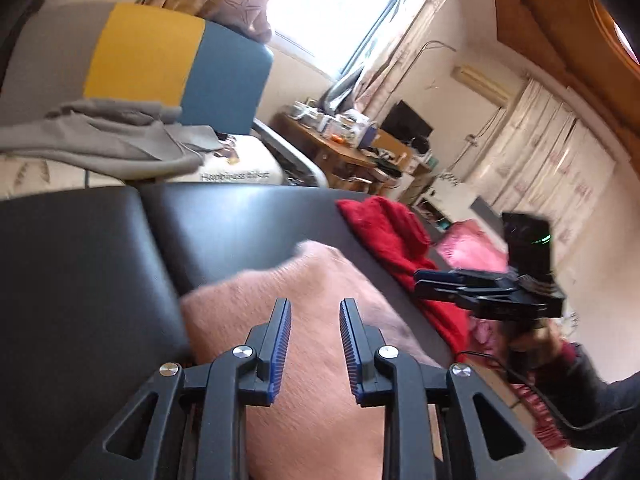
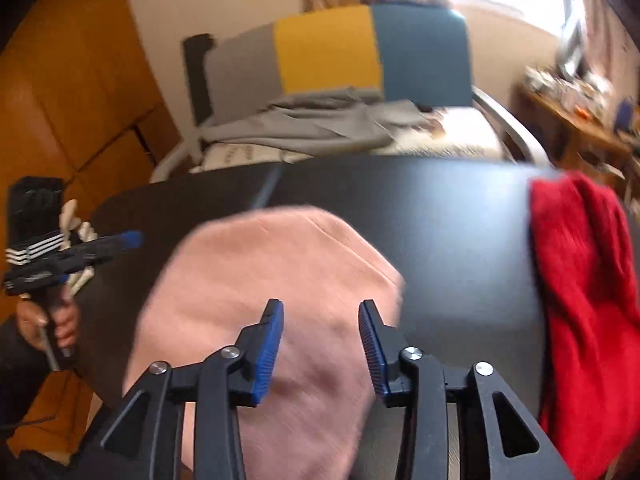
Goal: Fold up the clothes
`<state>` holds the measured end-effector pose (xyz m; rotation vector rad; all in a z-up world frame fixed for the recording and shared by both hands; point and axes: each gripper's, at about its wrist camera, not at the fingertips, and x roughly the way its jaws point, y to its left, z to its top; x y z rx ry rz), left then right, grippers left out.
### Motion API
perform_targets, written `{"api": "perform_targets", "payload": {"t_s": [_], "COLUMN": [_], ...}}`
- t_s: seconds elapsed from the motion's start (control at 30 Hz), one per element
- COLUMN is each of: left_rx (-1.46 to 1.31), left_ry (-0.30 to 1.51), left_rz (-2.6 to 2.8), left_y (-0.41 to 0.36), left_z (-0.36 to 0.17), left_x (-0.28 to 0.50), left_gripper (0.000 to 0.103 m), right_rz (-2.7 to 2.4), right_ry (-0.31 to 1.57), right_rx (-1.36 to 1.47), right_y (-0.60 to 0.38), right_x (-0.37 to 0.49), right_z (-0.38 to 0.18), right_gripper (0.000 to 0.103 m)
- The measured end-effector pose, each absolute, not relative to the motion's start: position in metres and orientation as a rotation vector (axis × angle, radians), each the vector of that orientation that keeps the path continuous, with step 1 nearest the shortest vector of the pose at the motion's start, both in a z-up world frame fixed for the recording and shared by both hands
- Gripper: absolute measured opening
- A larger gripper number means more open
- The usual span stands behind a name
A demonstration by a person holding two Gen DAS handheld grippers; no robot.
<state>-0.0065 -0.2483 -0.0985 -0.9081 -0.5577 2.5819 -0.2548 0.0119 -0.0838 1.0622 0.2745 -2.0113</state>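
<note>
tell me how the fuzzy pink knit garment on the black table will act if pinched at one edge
The fuzzy pink knit garment would probably flop and drape, since it lies in soft folds. Its nap likely grips the ribbed blue pads. On the glossy black table, it may drag rather than lift cleanly.

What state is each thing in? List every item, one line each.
left gripper: open, empty, above the pink garment.
right gripper: open, empty.
pink garment: lying on the black table, not gripped.
red garment: bunched at the table's edge.
grey garment: crumpled on the chair.
</note>
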Motion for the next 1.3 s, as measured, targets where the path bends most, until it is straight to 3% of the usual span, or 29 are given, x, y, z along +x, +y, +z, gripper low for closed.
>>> {"api": "perform_targets", "payload": {"t_s": [0.17, 0.37, 0.5, 0.67, 0.93, 1.07, 1.23, 1.3], "left_rx": [-0.968, -1.182, -1.287, -1.223, -1.154, -1.11, -1.064, -1.086], "left_ry": [-0.42, -0.303, -0.534, -0.569, -0.58, -0.6, -0.479, -0.44], "left_rz": [2.597, 2.554, 2.533, 2.61, 2.74, 2.779, 2.772, 2.76], "left_y": [-0.236, -0.226, -0.237, -0.232, -0.243, -0.265, -0.257, -0.248], "left_z": [-0.103, -0.136, -0.173, -0.173, -0.157, -0.14, -0.123, -0.126], "left_x": [-0.048, -0.097, -0.113, -0.103, -0.08, -0.053, -0.039, -0.044], "left_gripper": [0.025, 0.025, 0.028, 0.028, 0.028, 0.028, 0.028, 0.029], "right_rz": [-1.974, -1.924, -1.966, -2.037, -2.064, -2.079, -1.942, -1.897], "right_ry": [0.319, 0.337, 0.362, 0.23, 0.293, 0.364, 0.401, 0.454], "right_rx": [0.98, 1.137, 1.248, 1.146, 1.123, 1.047, 0.914, 0.95], "right_y": [-0.031, -0.06, -0.039, -0.012, -0.016, -0.018, -0.012, -0.006], "right_x": [-0.253, -0.288, -0.299, -0.286, -0.281, -0.267, -0.213, -0.188], "right_z": [-0.062, -0.102, -0.153, -0.161, -0.152, -0.115, -0.067, -0.076], "right_gripper": [0.042, 0.045, 0.046, 0.046, 0.046, 0.049, 0.05, 0.05]}}
